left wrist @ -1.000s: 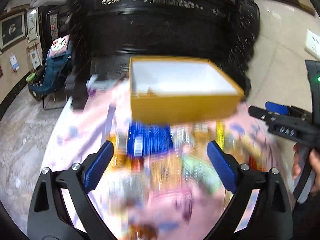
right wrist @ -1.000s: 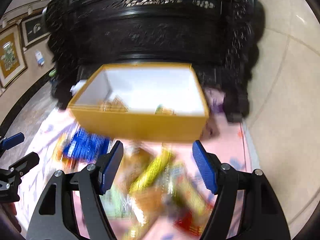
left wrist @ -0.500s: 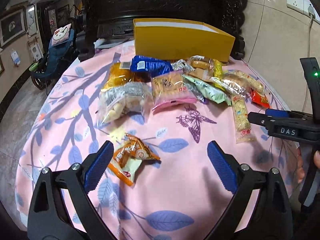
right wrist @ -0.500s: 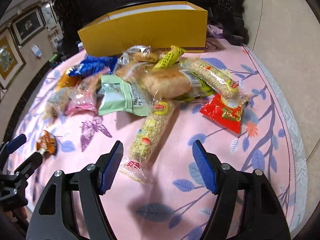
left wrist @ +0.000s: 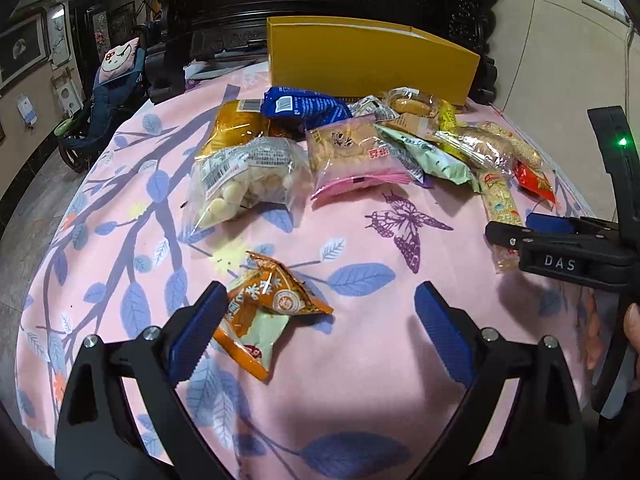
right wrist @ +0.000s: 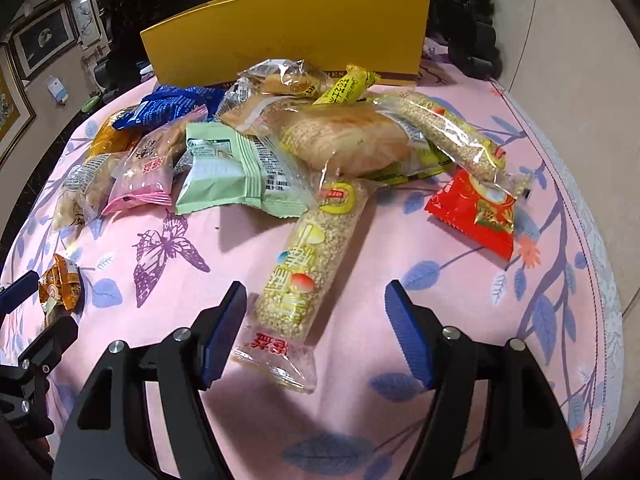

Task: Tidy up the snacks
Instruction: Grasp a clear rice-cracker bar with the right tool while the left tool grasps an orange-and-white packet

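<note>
Snacks: heaped loose on the bench before the yellow box at its far edge; none visibly sorted. Left gripper, right gripper: jaws released, empty.

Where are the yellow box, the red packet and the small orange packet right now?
yellow box (right wrist: 280,36), right wrist view, on its front wall.
red packet (right wrist: 472,216), right wrist view, middle of the wrapper.
small orange packet (left wrist: 276,296), left wrist view, on its printed front.
</note>
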### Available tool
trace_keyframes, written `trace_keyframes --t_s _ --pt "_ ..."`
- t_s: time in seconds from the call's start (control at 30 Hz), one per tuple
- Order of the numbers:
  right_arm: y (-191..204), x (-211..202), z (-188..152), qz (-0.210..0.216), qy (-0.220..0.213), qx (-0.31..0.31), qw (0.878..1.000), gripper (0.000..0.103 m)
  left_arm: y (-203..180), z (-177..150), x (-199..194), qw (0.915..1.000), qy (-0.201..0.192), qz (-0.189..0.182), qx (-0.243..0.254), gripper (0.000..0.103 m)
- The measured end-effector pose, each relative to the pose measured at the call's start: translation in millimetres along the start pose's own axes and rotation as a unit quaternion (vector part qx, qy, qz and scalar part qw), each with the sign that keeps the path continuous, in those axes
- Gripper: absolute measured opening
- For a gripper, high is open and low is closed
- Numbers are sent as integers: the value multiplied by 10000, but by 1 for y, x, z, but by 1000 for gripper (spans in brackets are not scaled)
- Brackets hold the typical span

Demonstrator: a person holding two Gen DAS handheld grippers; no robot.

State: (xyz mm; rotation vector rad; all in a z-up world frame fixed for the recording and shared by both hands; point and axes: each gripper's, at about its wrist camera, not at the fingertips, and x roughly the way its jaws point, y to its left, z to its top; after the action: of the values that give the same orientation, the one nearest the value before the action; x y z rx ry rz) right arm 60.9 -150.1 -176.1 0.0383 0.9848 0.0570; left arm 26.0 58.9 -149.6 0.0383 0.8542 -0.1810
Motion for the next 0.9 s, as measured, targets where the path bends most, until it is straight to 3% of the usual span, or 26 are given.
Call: trace_keyframes --t_s 0.13,0.23,0.27,0.3,0.57,0.9 --pt "2 3 0 -43 -34 -18 10000 71 5 0 7 9999 84 32 54 97" --pt "1 2 0 -106 -127 -22 9999 54 11 -3 16 9998 195 72 8 97" --pt "0 2 -1 -103 -161 10 9998 41 14 -4 18 9997 221 85 -25 97" --pt "-1 1 -1 -109 -194 26 9997 34 16 -4 20 9997 227 77 -56 97" --pt "4 -6 -11 59 -208 -30 9998 30 15 -4 21 9998 172 -10 -135 97" --pt "37 -13 -22 345 -142 -410 9985 30 -15 3 28 9995 164 -272 18 96"
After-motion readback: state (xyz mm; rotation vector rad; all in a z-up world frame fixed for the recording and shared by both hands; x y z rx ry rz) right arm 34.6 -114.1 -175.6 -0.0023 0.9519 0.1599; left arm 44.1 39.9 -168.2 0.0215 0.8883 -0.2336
